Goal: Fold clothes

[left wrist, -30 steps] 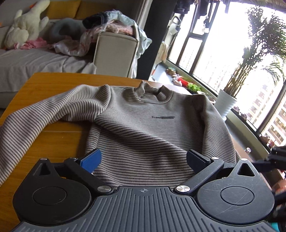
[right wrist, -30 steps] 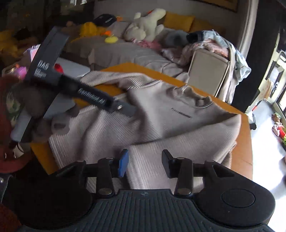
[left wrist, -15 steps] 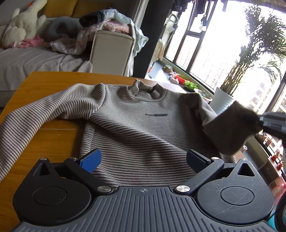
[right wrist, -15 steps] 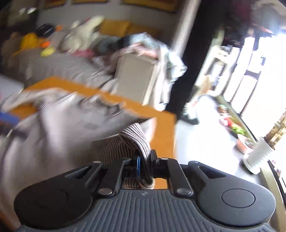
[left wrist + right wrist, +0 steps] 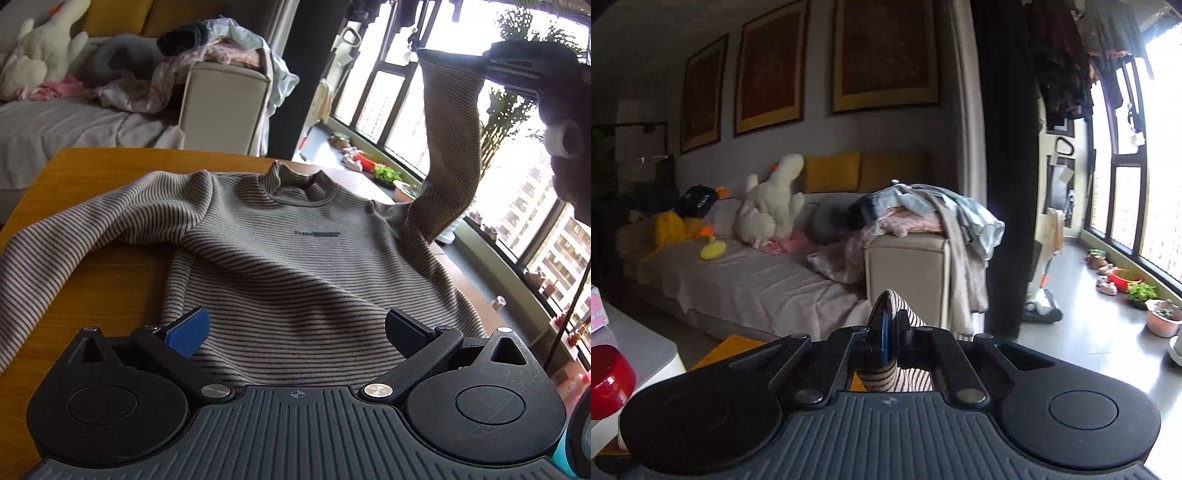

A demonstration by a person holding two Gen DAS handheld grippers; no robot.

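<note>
We have a brown-and-cream striped knit sweater spread front-up on the orange wooden table, its collar at the far edge and its hem nearest us. The body lies mostly flat, with a soft ridge running across the chest. One long sleeve trails off to the near left; the other sleeve rises from the far right shoulder, lifted clear of the table.

We judge the knit light, limp and stretchy — it will sag from any single grip and drag the body along if pulled too fast. Cuffs, shoulder seams and hem corners look like the best holds, since the ribbing bunches well between pads and should not slip.

Our right gripper has its jaws fully closed on the striped cuff of the raised sleeve, cloth pinched between the pads. Our left gripper hangs over the hem with its jaws wide apart and nothing between them — the blue pad sits just above the fabric.
</note>
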